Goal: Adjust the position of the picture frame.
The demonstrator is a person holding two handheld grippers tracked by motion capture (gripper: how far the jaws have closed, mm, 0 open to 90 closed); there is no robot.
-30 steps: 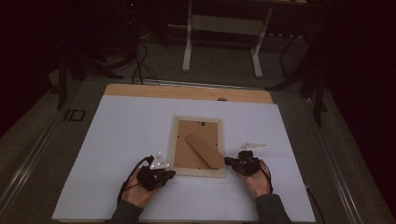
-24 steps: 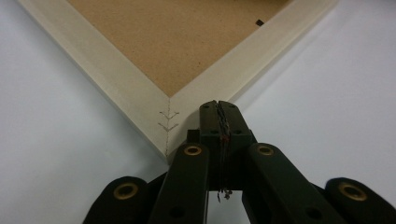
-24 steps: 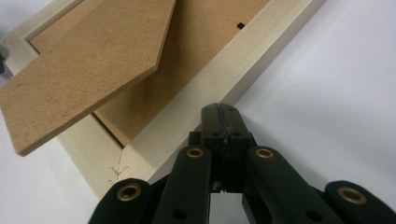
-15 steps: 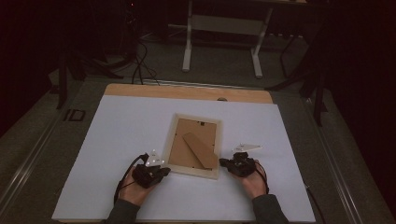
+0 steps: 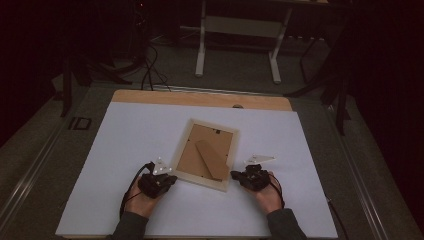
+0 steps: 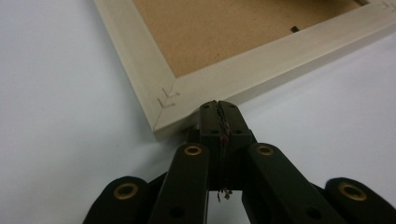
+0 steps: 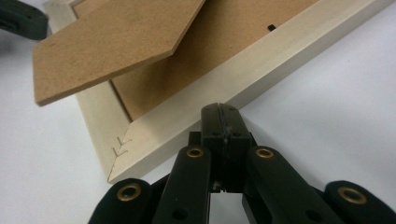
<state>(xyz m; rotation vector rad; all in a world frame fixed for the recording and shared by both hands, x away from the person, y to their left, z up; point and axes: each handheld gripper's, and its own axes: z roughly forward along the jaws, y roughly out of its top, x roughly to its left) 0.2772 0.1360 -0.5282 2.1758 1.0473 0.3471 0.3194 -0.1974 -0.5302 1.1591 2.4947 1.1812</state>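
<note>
The left gripper (image 5: 165, 181) has its 2 fingers pressed together, empty, tips touching the picture frame's (image 5: 206, 155) near corner on the white surface (image 5: 125, 135). The right gripper's (image 5: 241, 176) fingers, likewise closed, touch the other near corner.

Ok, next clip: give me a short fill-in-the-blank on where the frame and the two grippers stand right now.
1. The picture frame lies with its ____ side up on the white table.
2. The jaws of the left gripper are ____, their tips at the frame's near edge beside a corner.
3. The brown easel stand is ____ off the backing board.
4. In the high view the right gripper is at the frame's near ____ corner.

Missing words: back; shut; lifted; right
</note>
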